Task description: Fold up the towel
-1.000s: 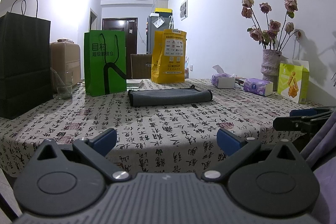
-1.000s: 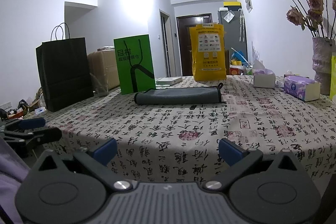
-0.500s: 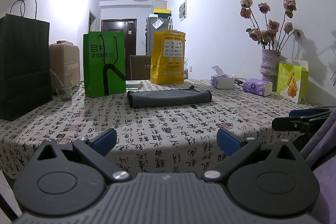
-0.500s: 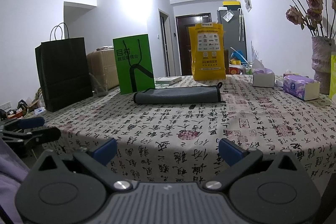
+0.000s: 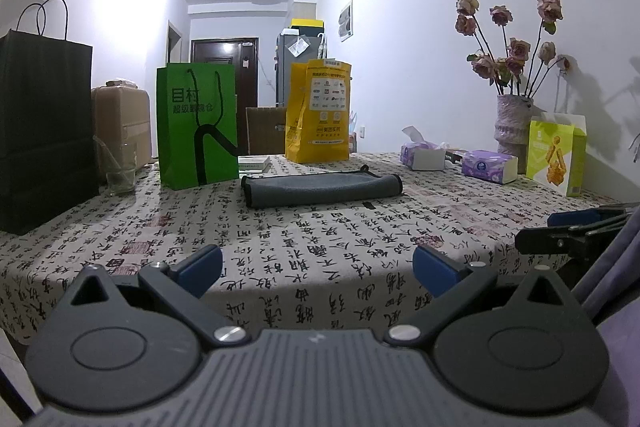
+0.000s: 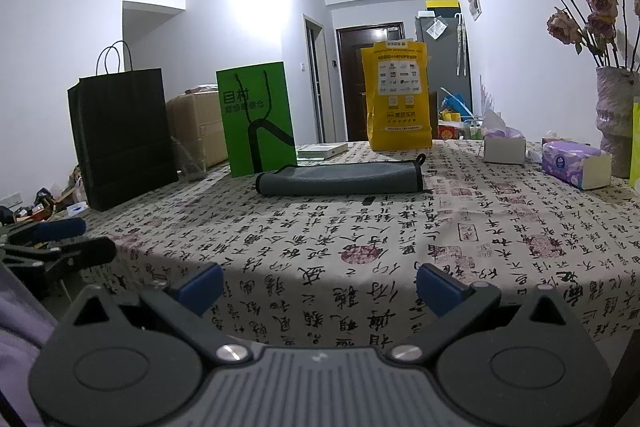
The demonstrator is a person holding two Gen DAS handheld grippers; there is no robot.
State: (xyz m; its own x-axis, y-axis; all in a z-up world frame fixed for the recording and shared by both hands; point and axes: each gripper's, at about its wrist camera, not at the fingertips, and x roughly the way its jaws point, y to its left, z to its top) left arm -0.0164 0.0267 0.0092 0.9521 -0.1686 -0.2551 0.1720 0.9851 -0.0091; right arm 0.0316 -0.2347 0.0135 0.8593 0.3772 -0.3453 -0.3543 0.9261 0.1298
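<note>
Both jaws stand spread and empty off the counter's near edge, well short of the towel, which lies folded, likely done.

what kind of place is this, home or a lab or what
Most likely a lived-in flat, at a dining table. The table wears a calligraphy-print tablecloth with a vase of dried roses, tissue boxes and shopping bags around the grey towel; a front door closes the hallway behind.
</note>
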